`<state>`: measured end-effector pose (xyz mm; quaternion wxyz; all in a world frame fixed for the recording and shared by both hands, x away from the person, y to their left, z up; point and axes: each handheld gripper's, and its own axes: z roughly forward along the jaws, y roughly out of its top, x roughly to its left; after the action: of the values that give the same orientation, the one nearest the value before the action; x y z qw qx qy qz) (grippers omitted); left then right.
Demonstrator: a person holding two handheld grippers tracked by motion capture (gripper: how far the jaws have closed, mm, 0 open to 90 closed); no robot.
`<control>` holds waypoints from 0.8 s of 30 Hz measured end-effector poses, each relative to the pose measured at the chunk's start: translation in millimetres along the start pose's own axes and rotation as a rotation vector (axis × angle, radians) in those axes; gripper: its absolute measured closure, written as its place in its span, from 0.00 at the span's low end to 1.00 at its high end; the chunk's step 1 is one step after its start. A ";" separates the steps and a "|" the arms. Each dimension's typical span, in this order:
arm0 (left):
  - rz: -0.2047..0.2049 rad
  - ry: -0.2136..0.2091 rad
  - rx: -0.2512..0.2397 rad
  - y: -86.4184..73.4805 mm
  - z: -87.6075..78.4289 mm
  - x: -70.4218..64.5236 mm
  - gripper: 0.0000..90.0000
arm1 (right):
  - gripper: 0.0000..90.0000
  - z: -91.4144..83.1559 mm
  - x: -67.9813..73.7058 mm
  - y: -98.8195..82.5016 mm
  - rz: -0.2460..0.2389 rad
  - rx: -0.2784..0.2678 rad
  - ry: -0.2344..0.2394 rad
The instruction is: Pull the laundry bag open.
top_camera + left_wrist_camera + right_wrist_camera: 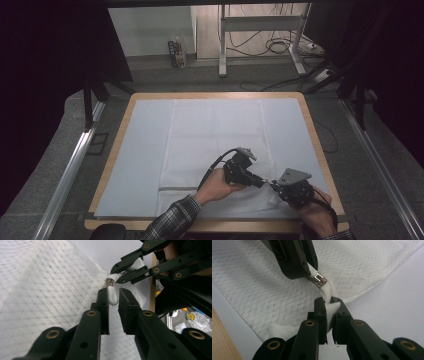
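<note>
A: Where is the white cloth (215,140)?

B: Spread flat over the pale blue sheet (140,150) on the wooden table (320,150); it runs from the far edge at twelve o'clock down to the near edge at six; its near right corner, around five o'clock, is bunched up where the two tools meet.

A: What is the left gripper (264,183) doing?

B: In the left gripper view its jaws are drawn nearly together around the white pull tab (111,295) of the zipper; the tab lies against the left jaw; the metal slider (109,282) sits just beyond the tips at twelve o'clock. In the right gripper view the same gripper comes in from eleven o'clock with the slider (320,279) at its tip.

A: And the right gripper (275,187)?

B: Pressed together on a fold of the cloth's hem (331,308); that white strip rises between the pads and runs up to the slider; the cloth fans out behind it from nine to two o'clock.

A: How do the two stand to each other?

B: Tip to tip, almost touching, at about five o'clock on the table; the person's left hand (217,185) comes in from seven o'clock, the right hand (315,212) from five.
</note>
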<state>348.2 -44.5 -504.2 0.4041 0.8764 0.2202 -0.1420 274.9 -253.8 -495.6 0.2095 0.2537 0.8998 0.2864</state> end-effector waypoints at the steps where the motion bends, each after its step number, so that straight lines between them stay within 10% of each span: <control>1: -0.005 0.000 -0.001 -0.1 0.4 0.5 0.90 | 0.91 0.1 0.0 -0.1 -0.001 0.000 0.000; 12: 0.030 0.025 0.009 -1.1 1.0 -2.9 0.94 | 0.88 1.5 -1.1 -0.5 0.013 0.009 0.016; 24: 0.061 0.028 0.006 -1.4 -2.2 -2.6 0.97 | 0.63 3.9 -8.2 5.9 -0.023 -0.032 0.041</control>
<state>345.5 -42.7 -502.6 0.4024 0.8858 0.1987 -0.1179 285.3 -252.7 -492.9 0.1984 0.2342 0.9020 0.3035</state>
